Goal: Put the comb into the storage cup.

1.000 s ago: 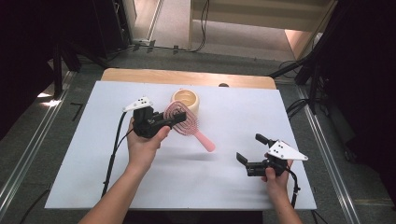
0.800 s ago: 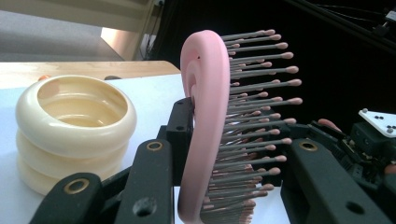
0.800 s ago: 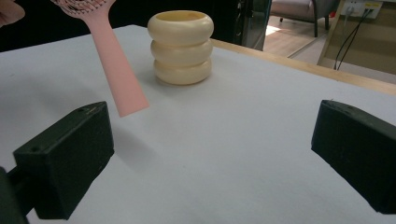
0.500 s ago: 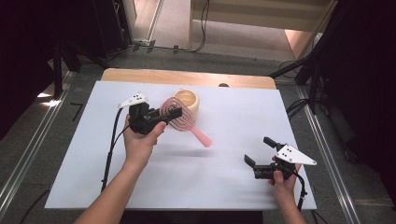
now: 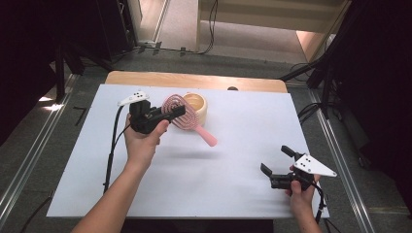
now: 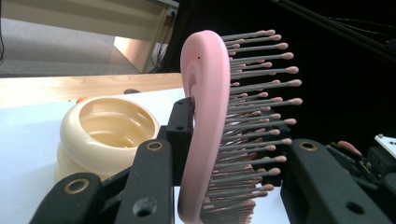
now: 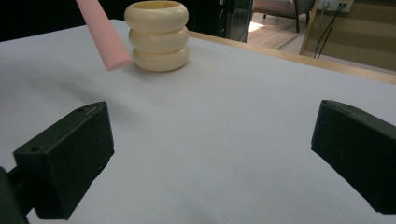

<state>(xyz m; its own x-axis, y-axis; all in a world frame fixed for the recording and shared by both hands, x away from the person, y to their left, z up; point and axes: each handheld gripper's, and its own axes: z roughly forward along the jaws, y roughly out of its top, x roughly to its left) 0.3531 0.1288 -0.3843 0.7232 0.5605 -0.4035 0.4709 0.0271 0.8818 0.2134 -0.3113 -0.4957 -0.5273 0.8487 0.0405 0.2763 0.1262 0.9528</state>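
Left tongs (image 5: pixel 172 112) clamp the pink plastic hairbrush (image 5: pixel 180 115) beside a glossy, ribbed cream cup (image 5: pixel 197 106); right tongs (image 5: pixel 276 161) gape empty.

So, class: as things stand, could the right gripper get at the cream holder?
Probably yes. The right gripper has open, empty jaws, and bare table lies between it and the cream holder; only the pink brush handle hangs nearby.
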